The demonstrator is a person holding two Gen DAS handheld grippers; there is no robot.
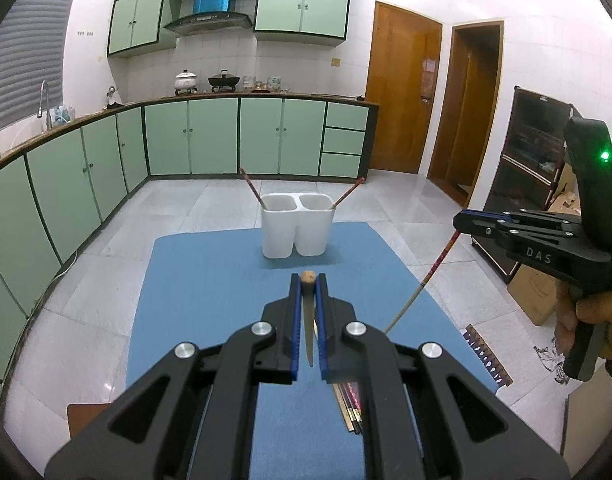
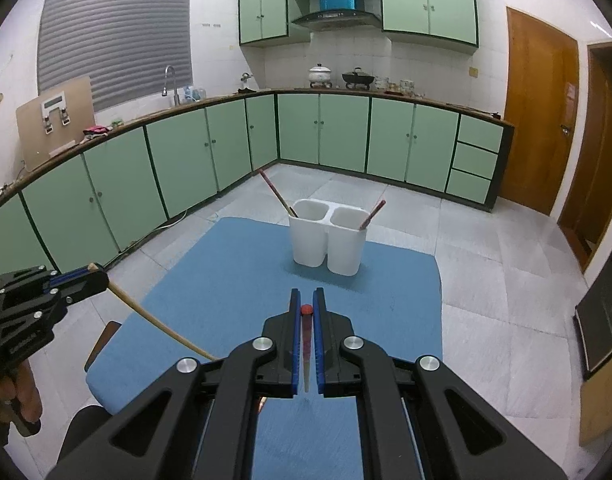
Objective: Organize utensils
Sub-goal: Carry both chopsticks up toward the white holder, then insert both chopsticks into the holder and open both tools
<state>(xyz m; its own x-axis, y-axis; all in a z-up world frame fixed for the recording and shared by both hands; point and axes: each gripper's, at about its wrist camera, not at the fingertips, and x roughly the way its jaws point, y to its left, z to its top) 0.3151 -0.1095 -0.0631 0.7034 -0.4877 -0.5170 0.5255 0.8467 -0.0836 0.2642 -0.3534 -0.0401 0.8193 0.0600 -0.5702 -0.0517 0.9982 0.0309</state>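
Note:
A white two-cup holder [image 1: 297, 226] [image 2: 328, 236] stands at the far end of the blue mat [image 1: 210, 280] [image 2: 234, 272], with one dark red chopstick leaning out of each cup [image 1: 252, 188] [image 1: 348, 192]. My left gripper [image 1: 308, 278] [image 2: 100, 276] is shut on a pale wooden chopstick [image 1: 308, 280] [image 2: 154, 316], held above the mat short of the holder. My right gripper [image 2: 306, 293] [image 1: 458, 218] is shut on a red-patterned chopstick [image 2: 306, 311] [image 1: 422, 280], off to the right at a similar height. Several more chopsticks [image 1: 348, 408] lie on the mat under my left gripper.
The mat covers a small table over a grey tiled floor. Green cabinets [image 2: 186, 160] line the left and back walls. A dark glass-door cabinet [image 1: 538, 168] and cardboard boxes [image 1: 534, 296] stand at the right. A person's hand [image 1: 590, 312] grips the right handle.

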